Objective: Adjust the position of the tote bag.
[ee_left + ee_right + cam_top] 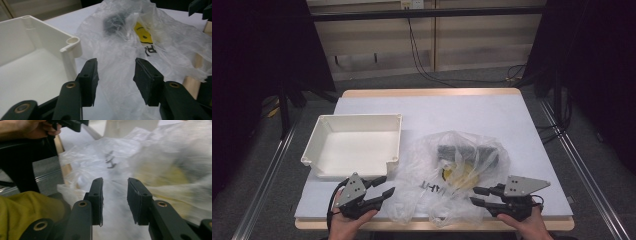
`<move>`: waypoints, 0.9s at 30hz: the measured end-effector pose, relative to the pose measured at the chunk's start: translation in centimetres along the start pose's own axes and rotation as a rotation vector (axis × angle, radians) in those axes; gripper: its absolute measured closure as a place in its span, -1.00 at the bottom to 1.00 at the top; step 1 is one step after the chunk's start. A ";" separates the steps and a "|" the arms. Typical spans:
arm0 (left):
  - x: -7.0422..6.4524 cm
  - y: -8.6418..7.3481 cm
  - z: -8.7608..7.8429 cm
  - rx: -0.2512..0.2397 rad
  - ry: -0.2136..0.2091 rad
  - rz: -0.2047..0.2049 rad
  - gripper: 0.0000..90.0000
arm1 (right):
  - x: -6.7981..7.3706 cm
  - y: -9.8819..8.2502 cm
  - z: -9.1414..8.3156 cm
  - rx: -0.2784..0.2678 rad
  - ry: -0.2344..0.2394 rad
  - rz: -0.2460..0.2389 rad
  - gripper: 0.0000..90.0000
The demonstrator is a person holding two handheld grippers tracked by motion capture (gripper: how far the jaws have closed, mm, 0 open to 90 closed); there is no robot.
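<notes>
White tray: at nine o'clock on the table, nothing in it. Left gripper: at seven o'clock, released, jaws apart, just short of the bag's edge. Clear plastic bag: at six o'clock, crumpled, a dark object and a yellow one inside. Right gripper: at five o'clock, released, jaws at the bag's right edge.

White bin touching bag at left; far table half free.
</notes>
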State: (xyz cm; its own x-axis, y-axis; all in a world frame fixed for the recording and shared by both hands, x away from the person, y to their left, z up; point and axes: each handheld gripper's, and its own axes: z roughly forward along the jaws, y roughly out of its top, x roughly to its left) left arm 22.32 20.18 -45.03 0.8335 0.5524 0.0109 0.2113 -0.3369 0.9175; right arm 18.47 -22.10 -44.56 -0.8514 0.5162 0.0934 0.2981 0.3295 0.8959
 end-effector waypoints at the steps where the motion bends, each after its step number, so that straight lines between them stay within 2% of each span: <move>1: -0.1 0.0 0.0 0.015 -0.011 0.014 0.27 | 0.3 0.1 0.4 0.005 0.017 -0.004 0.48; 2: -0.3 0.0 0.1 0.015 -0.027 0.008 0.34 | 0.5 0.2 0.7 0.012 0.032 -0.006 0.49; 3: -0.5 0.0 0.2 0.027 -0.044 0.020 0.36 | 0.7 0.3 0.9 0.019 0.040 -0.012 0.50; 9: -1.1 0.2 1.0 0.060 -0.100 0.032 0.66 | 1.9 0.7 3.6 0.075 0.138 -0.033 0.51; 10: -1.1 0.2 1.0 0.060 -0.100 0.032 0.68 | 1.9 0.7 3.6 0.075 0.138 -0.033 0.51; 12: -1.3 0.4 2.1 0.083 -0.134 0.042 0.72 | 2.5 0.8 4.7 0.107 0.177 -0.048 0.50; 13: -1.3 0.4 2.1 0.083 -0.134 0.042 0.74 | 2.5 0.8 4.7 0.107 0.177 -0.048 0.50; 14: -1.5 0.4 2.7 0.101 -0.152 0.049 0.76 | 2.7 0.9 5.3 0.121 0.209 -0.059 0.50; 15: -1.5 0.4 3.1 0.121 -0.157 0.059 0.76 | 2.8 0.9 5.5 0.124 0.216 -0.063 0.50; 16: -1.5 0.4 3.1 0.121 -0.157 0.059 0.76 | 2.9 0.9 5.7 0.133 0.229 -0.070 0.49; 18: -1.6 0.3 3.6 0.142 -0.155 0.062 0.77 | 3.0 0.8 5.8 0.141 0.234 -0.077 0.46; 19: -1.3 0.2 4.0 0.169 -0.156 0.062 0.77 | 3.0 0.5 6.0 0.157 0.238 -0.078 0.41; 21: -1.2 0.1 4.1 0.164 -0.156 0.047 0.77 | 2.9 0.3 6.2 0.162 0.239 -0.085 0.39; 22: -1.0 0.0 4.2 0.168 -0.158 0.043 0.77 | 2.7 0.0 6.4 0.178 0.233 -0.089 0.31; 23: -0.9 0.1 4.1 0.179 -0.152 0.044 0.77 | 2.6 -0.2 6.5 0.188 0.229 -0.091 0.27; 26: -0.8 0.0 4.1 0.173 -0.156 0.043 0.77 | 2.5 -0.6 6.6 0.204 0.226 -0.090 0.19; 27: -0.8 0.0 4.1 0.175 -0.156 0.034 0.77 | 2.4 -1.0 6.8 0.232 0.219 -0.099 0.11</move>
State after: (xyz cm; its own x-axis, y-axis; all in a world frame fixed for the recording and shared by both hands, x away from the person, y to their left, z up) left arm 23.78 16.65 -46.68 0.9078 0.4181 -0.0333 0.2555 -0.4883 0.8344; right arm 19.03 -15.83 -48.16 -0.9462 0.2986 0.1245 0.2781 0.5542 0.7846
